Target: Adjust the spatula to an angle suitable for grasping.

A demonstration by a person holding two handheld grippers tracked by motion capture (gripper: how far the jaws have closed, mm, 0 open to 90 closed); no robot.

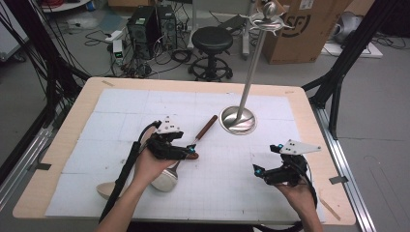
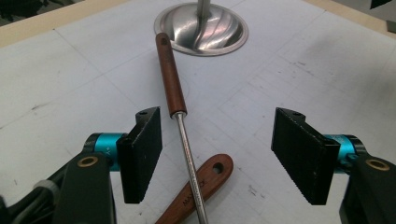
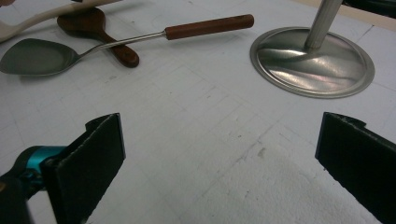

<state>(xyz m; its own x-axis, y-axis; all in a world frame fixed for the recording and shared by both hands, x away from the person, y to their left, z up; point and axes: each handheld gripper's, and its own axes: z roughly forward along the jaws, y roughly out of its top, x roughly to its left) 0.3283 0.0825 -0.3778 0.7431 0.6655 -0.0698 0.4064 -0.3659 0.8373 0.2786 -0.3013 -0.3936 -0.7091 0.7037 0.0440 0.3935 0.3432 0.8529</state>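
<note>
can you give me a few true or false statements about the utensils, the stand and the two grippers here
1. The left gripper has its fingers shut tight on the steel spatula with the reddish wooden handle. False: the fingers stand apart, with the spatula's thin metal shaft between them.
2. The spatula's metal shaft crosses over the dark wooden spoon handle with a hole in its end. True.
3. The shiny round metal base of the utensil stand lies tipped on its side. False: it sits flat on the white gridded mat, pole upright.
4. The right gripper is open over bare mat. True.
5. The spatula already hangs on the stand. False: it lies on the mat.
</note>
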